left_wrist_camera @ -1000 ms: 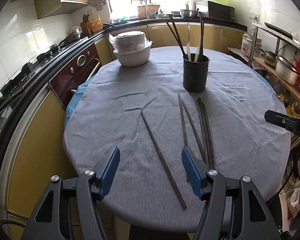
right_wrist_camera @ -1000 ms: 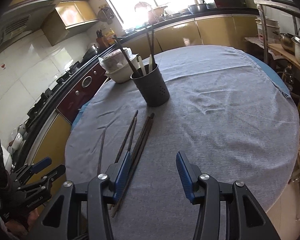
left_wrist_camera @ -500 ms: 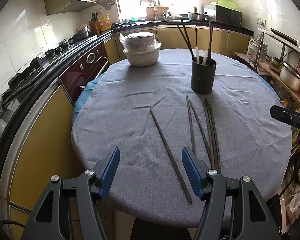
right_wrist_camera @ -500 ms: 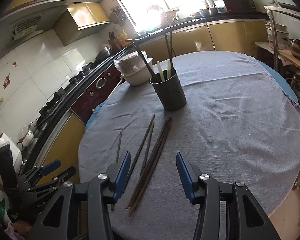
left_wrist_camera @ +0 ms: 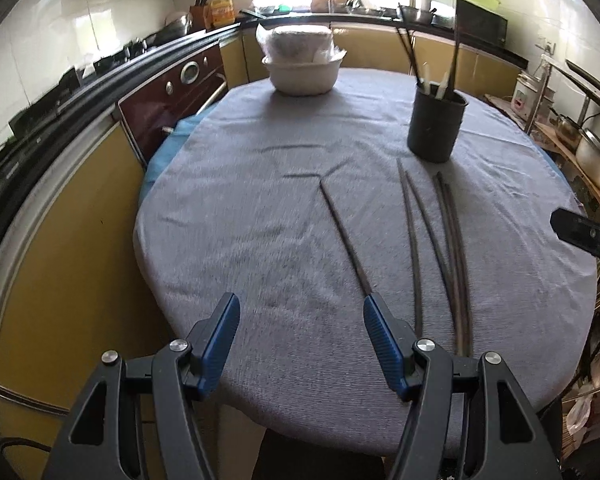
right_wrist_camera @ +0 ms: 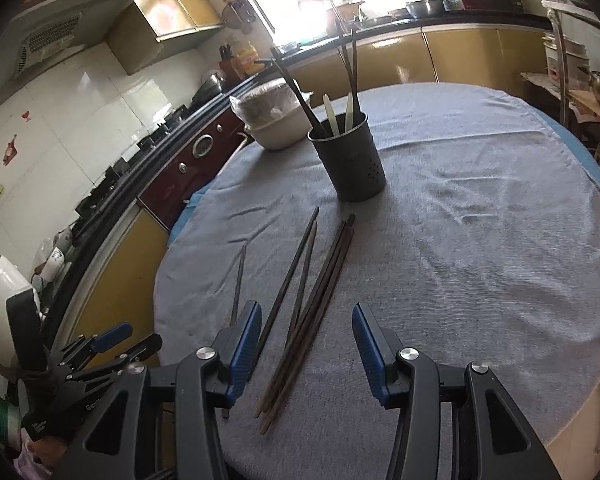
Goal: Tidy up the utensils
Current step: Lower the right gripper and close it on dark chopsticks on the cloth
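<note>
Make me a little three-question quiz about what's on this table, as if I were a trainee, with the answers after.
1. True or false: every chopstick is already standing in the dark holder.
2. Which sits farthest from the grippers? A) loose chopsticks B) the dark holder C) white bowl
3. Fill in: the left gripper and right gripper each hold ____.

Key
1. False: several chopsticks lie flat on the grey cloth, while others stand in the holder.
2. C: the white bowl, with a plastic-wrapped stack in it, is at the far edge.
3. Nothing: both stand open above the cloth, the right one over the near ends of the loose chopsticks.
</note>
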The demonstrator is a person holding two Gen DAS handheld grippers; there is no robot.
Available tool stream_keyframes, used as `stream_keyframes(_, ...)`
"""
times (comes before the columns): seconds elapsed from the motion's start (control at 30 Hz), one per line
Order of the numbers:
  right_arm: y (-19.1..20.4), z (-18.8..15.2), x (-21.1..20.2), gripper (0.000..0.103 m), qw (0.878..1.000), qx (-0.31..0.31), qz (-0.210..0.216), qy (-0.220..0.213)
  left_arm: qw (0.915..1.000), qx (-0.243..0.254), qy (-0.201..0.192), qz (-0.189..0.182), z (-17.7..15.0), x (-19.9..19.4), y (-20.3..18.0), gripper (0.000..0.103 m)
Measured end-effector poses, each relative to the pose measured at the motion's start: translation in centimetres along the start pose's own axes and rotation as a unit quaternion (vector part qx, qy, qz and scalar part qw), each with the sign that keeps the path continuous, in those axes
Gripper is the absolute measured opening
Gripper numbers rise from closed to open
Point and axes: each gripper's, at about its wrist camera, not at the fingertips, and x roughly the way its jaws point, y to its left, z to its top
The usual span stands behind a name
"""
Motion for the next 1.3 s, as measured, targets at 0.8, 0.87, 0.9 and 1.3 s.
stream_keyframes(0.8, -0.1, 5.3, 15.9, 0.027, 0.980, 0.007, -0.123, 0.157, 0.9992, -0.026, 0.029, -0.013, 0.4, 3.9, 2.0, 0.065)
stream_keyframes(0.87, 0.3, 5.0, 15.9, 0.022, 0.979, -0.007, -0.129, 0.156, 0.9990, -0.029, 0.030, -0.014, 0.4, 3.9, 2.1, 0.065)
stream_keyframes(0.9, 0.4, 4.9, 15.8, 0.021, 0.980, -0.009, -0.128, 0.155, 0.9990, -0.030, 0.030, -0.015, 0.4, 3.9, 2.1, 0.065)
stream_keyframes(1.3, -6.3, 4.5, 10.3, 0.001, 0.982, 0.050, -0.139, 0.120, 0.9993, -0.013, 0.031, -0.018, 0.5, 3.6, 0.7, 0.065)
